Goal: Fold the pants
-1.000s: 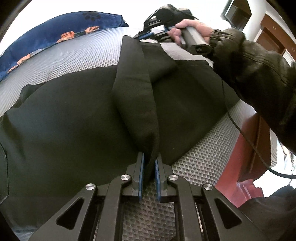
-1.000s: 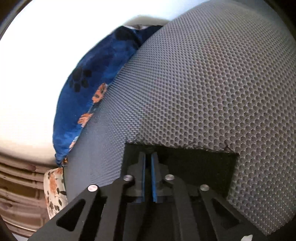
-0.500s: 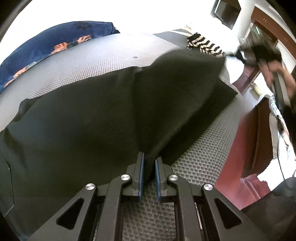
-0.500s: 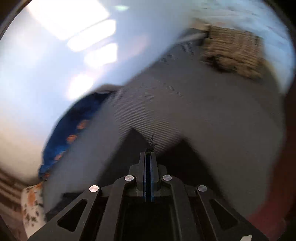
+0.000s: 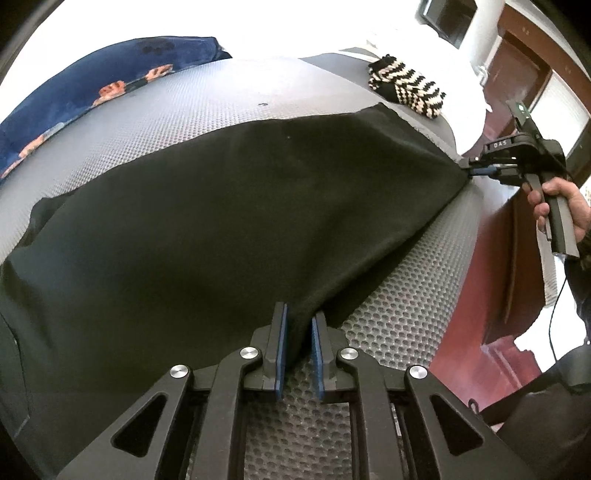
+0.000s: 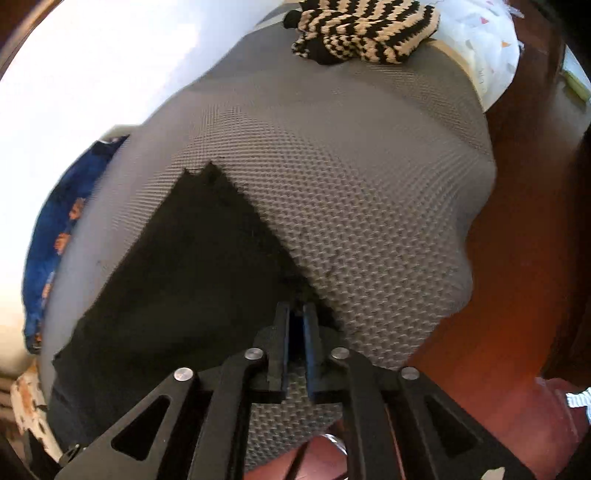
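Note:
Black pants [image 5: 221,221] lie spread across a grey honeycomb mat [image 5: 184,99]. My left gripper [image 5: 298,325] is shut on a pinch of the pants' near edge. My right gripper [image 5: 476,170] shows at the right of the left wrist view, shut on the pants' far right corner and holding it taut near the mat's edge. In the right wrist view the right gripper [image 6: 296,321] pinches the black cloth [image 6: 192,266], which runs away to the left over the mat [image 6: 351,184].
A black-and-cream striped knit garment [image 5: 406,86] lies at the mat's far right, also in the right wrist view [image 6: 362,26]. A blue patterned blanket [image 5: 92,85] lies along the far left. Red-brown wooden furniture [image 5: 491,266] stands beyond the mat's right edge.
My right gripper has carried the pant leg from the far middle over to the right edge, unfolding the cloth flat. My left gripper has kept its hold in place.

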A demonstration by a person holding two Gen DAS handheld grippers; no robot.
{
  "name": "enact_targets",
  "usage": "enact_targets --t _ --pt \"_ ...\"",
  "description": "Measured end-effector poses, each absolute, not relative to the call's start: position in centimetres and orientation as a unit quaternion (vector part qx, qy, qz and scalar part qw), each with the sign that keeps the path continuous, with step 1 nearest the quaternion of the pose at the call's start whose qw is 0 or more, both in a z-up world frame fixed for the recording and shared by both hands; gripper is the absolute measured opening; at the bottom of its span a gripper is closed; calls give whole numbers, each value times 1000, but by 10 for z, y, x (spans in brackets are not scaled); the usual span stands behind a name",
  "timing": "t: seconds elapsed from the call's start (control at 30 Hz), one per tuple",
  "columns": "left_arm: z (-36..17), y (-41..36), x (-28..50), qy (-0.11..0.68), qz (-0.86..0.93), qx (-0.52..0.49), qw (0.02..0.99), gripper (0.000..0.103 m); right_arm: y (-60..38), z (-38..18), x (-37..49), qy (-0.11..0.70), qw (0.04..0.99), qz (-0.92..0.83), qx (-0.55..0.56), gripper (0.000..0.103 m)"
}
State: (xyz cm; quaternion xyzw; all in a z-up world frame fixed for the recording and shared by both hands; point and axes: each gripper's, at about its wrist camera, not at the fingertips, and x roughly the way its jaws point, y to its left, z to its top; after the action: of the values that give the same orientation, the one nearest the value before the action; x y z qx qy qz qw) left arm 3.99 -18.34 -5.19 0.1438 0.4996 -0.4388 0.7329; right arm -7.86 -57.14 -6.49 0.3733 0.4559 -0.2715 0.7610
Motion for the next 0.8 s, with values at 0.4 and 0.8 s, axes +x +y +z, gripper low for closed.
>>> enact_targets --t 0.4,0.8 --pt "-30 -147 73 503 -412 49 759 48 -601 -28 32 444 815 -139 344 21" --pt "-36 -78 134 505 -265 9 822 48 -620 -74 107 508 797 -114 305 21"
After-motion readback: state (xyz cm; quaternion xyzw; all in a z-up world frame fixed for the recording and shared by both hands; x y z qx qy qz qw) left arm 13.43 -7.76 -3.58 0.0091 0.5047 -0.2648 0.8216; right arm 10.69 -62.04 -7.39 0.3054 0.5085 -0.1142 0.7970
